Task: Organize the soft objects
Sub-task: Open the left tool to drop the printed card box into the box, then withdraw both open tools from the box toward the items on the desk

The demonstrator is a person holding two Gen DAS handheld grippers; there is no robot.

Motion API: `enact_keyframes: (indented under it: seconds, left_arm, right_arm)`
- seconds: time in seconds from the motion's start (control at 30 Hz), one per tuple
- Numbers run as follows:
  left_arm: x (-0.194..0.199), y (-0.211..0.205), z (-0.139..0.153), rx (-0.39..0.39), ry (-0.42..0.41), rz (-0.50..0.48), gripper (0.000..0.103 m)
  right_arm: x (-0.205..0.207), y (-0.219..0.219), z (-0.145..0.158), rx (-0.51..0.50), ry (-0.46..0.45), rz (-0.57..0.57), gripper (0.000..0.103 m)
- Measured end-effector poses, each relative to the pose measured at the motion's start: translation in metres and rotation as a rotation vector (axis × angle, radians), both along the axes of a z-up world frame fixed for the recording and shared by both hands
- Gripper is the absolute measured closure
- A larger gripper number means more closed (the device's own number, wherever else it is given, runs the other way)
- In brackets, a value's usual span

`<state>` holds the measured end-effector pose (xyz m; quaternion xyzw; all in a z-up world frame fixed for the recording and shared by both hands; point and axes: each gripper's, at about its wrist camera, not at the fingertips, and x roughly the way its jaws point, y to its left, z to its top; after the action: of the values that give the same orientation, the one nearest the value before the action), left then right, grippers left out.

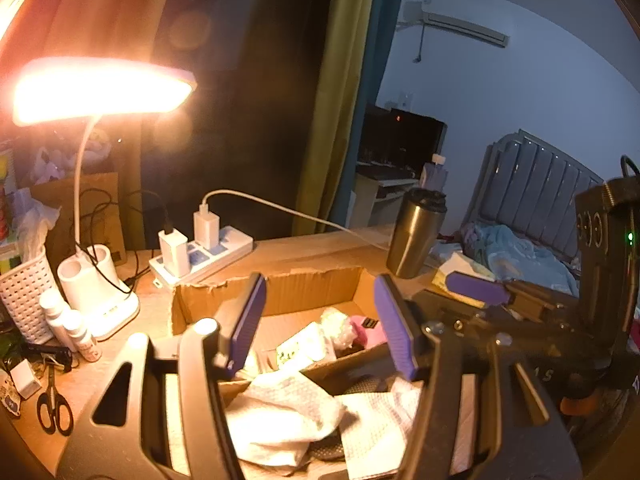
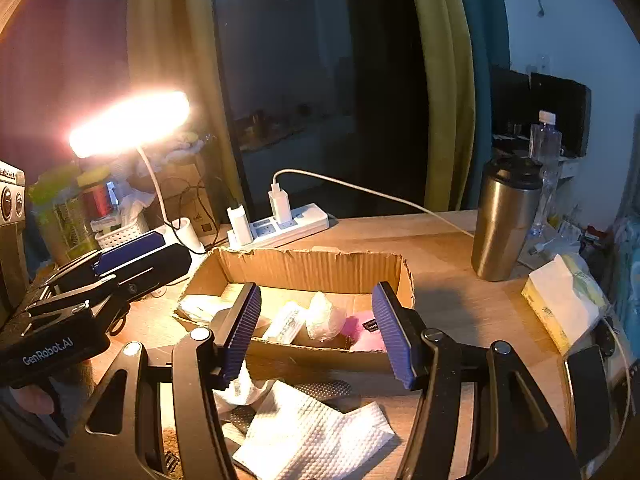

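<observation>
We hold both grippers wide open and empty above the desk: the left gripper (image 1: 320,320) and the right gripper (image 2: 318,330) each look down at the cardboard box (image 2: 304,270). 2 white cloths (image 2: 308,436) lie on the desk just in front of the box, not yet inside; a pink item (image 2: 366,334) and some wrapped things already sit in it. One risk we see: a cloth could drape over the low front wall and drag the light box. What the dark mesh piece (image 2: 324,390) under the cloths is, we cannot quite tell. The steel tumbler (image 2: 506,220) stands near the right gripper's path, so a wide swing could knock it over.
</observation>
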<state>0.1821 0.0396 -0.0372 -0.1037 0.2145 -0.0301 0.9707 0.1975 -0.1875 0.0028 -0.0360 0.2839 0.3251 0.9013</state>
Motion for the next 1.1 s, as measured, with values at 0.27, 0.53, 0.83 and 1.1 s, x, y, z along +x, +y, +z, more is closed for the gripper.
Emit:
enact_keyframes:
  seconds: [0.27,0.53,0.83,1.1]
  left_arm:
    - [-0.017,-0.002,0.006,0.003,-0.017,0.005,0.042]
    - [-0.033,-0.009,0.008,0.011,-0.024,0.003,0.042]
    - [-0.052,-0.012,0.0,0.006,-0.015,0.008,0.041]
    - [-0.067,-0.011,-0.015,-0.018,0.003,0.013,0.041]
  right_arm:
    - [-0.014,-0.006,0.009,0.009,-0.021,-0.006,0.042]
    - [-0.028,-0.014,0.011,0.014,-0.031,-0.013,0.042]
    - [-0.044,-0.023,0.006,0.006,-0.026,-0.022,0.042]
    - [-0.059,-0.025,-0.01,-0.024,0.003,-0.025,0.042]
